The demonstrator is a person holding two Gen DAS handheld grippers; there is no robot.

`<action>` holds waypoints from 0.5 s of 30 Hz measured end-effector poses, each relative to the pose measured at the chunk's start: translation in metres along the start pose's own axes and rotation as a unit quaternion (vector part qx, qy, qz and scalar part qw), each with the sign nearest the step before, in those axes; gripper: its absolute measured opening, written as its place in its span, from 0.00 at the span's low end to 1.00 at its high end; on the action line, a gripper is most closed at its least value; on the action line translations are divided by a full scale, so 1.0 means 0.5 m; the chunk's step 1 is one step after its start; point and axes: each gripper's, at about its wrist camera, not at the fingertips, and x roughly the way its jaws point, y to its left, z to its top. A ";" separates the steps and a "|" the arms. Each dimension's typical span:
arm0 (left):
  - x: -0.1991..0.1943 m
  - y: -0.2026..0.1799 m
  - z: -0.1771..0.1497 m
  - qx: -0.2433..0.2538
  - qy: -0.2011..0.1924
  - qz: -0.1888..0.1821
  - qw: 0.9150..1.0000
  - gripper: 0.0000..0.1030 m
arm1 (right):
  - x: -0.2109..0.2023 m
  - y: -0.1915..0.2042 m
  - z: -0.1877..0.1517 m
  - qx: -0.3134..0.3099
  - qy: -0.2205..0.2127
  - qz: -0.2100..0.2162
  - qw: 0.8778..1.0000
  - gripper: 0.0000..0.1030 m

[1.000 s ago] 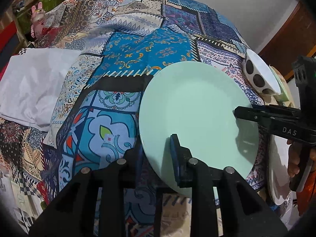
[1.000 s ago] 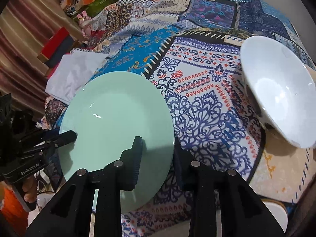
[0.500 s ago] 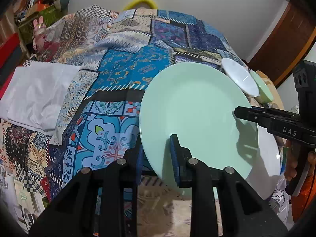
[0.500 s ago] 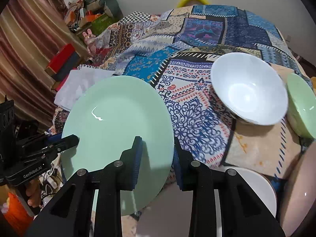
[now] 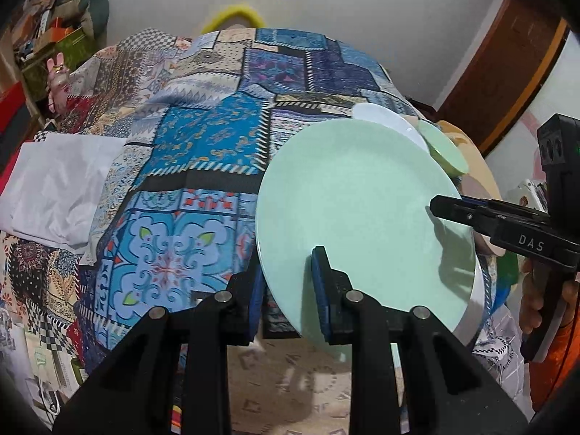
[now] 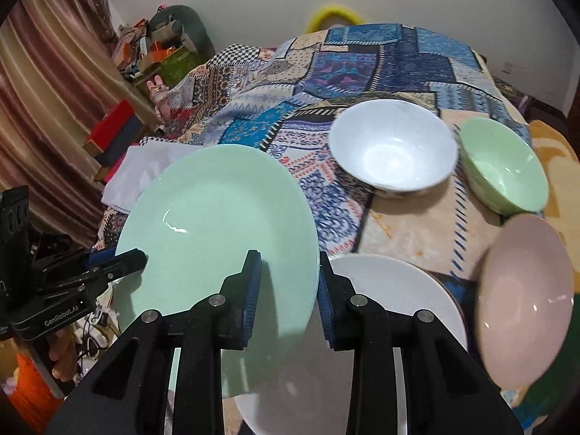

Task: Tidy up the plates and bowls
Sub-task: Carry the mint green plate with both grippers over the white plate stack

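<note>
Both grippers hold one pale green plate (image 5: 359, 214) in the air, each clamped on an opposite rim. My left gripper (image 5: 286, 282) is shut on its near-left edge, and my right gripper (image 6: 286, 286) is shut on its right edge; the plate also shows in the right wrist view (image 6: 217, 224). A white plate (image 6: 384, 304) lies just below and right of it. Behind stand a white bowl (image 6: 393, 148), a green bowl (image 6: 504, 170) and a pink bowl (image 6: 525, 301) at the right.
The dishes sit on a bed under a patchwork quilt (image 5: 203, 137). A white folded cloth (image 5: 58, 188) lies at the left. Cluttered shelves (image 6: 152, 54) and a curtain (image 6: 47, 108) stand beyond the bed's left side. A wooden door (image 5: 500, 69) is at the right.
Both grippers have lifted the green plate and carried it back toward the bed's near edge. The white plate and the green and pink bowls have come into view.
</note>
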 end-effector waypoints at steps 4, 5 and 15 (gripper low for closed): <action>-0.001 -0.035 -0.006 0.005 0.003 -0.007 1.000 0.24 | -0.026 -0.024 -0.018 0.009 -0.006 -0.004 1.000 0.27; 0.000 -0.047 -0.009 0.007 0.004 -0.009 1.000 0.24 | -0.033 -0.031 -0.023 0.011 -0.007 -0.006 1.000 0.27; 0.014 -0.130 -0.032 0.029 0.013 -0.016 0.999 0.24 | -0.071 -0.090 -0.076 0.036 -0.007 -0.015 0.999 0.27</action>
